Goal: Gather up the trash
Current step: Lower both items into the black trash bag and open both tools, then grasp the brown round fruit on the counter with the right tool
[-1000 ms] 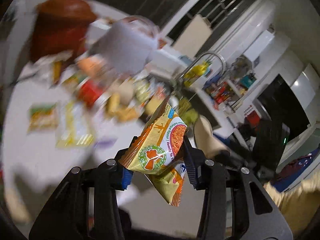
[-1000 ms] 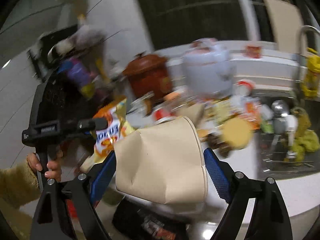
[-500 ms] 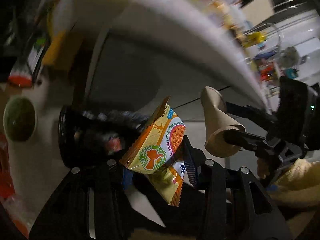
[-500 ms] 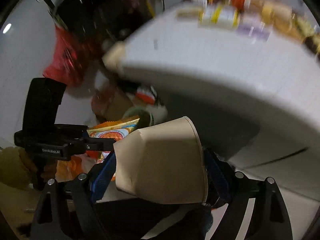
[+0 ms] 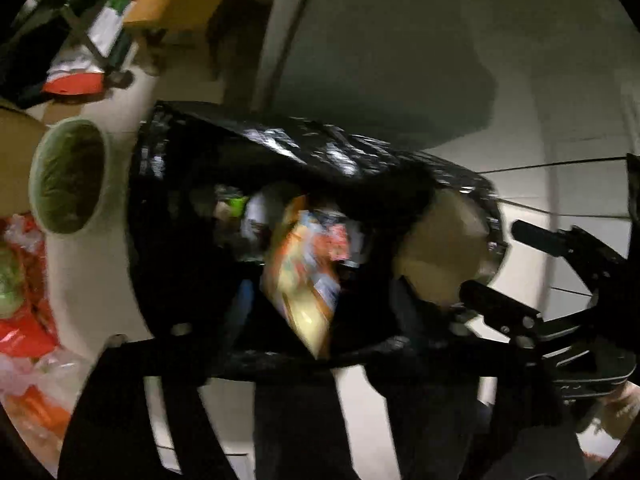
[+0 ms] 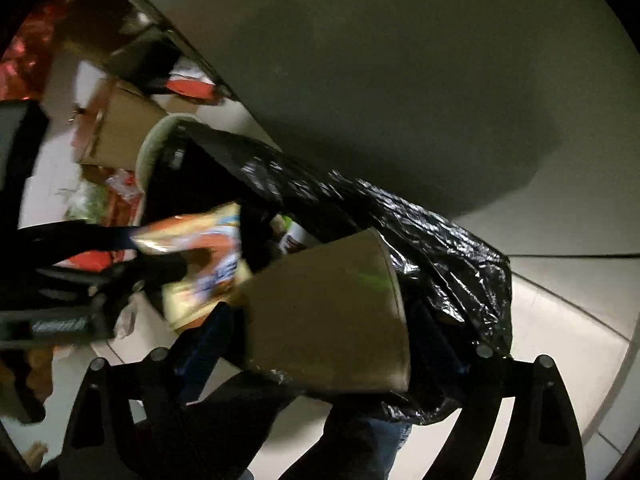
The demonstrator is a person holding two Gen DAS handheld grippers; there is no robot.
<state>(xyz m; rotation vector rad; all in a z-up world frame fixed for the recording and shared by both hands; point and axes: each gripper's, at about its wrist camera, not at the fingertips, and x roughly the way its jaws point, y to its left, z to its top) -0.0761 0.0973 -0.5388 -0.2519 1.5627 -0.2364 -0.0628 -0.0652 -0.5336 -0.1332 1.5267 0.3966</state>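
Left gripper (image 5: 304,280) grasping snack packet (image 5: 308,264), right gripper (image 6: 324,320) clamping paper cup (image 6: 328,308): get both well inside bin bag (image 5: 320,152) ahead before letting go.

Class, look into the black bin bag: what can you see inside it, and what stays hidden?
Inside the black bin bag lie a green-capped white container and blurred scraps. The orange noodle packet and paper cup hang at its mouth and cover whatever lies deeper; the bottom is dark.

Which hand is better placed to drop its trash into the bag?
Left, probably: the left tool holds the snack packet over the black bag mouth; the right tool holds the paper cup at its rim.
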